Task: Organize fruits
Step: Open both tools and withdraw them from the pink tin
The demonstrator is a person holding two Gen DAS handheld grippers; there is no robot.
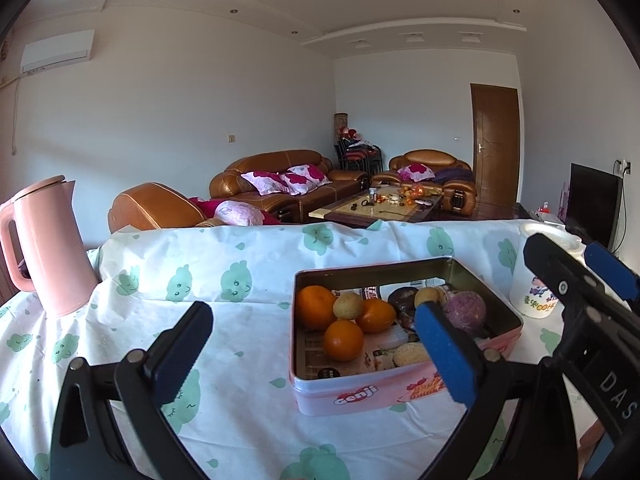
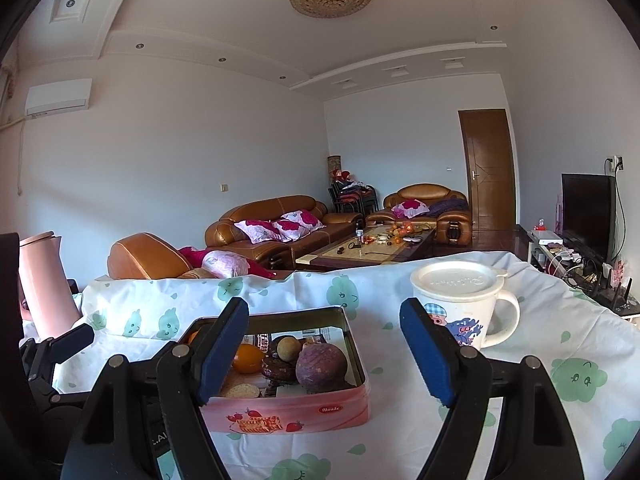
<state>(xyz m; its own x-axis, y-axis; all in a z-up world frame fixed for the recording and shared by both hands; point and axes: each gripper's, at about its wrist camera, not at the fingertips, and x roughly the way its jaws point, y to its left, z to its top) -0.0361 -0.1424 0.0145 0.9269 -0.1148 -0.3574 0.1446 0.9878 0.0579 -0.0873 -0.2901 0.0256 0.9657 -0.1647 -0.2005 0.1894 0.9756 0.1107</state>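
A pink tin box (image 1: 400,392) stands open on the table and holds three oranges (image 1: 344,340), a small tan fruit (image 1: 348,306), a purple fruit (image 1: 466,312) and biscuits. The tin also shows in the right wrist view (image 2: 288,408), with the purple fruit (image 2: 322,366) at its right side. My left gripper (image 1: 316,344) is open and empty, just in front of the tin and above the cloth. My right gripper (image 2: 324,348) is open and empty, near the tin's right end; it shows in the left wrist view (image 1: 576,264) too.
A pink kettle (image 1: 48,248) stands at the table's left. A white lidded mug (image 2: 460,304) stands right of the tin. The table wears a white cloth with green prints (image 1: 240,360). Behind are sofas (image 1: 280,184), a coffee table and a TV (image 2: 588,216).
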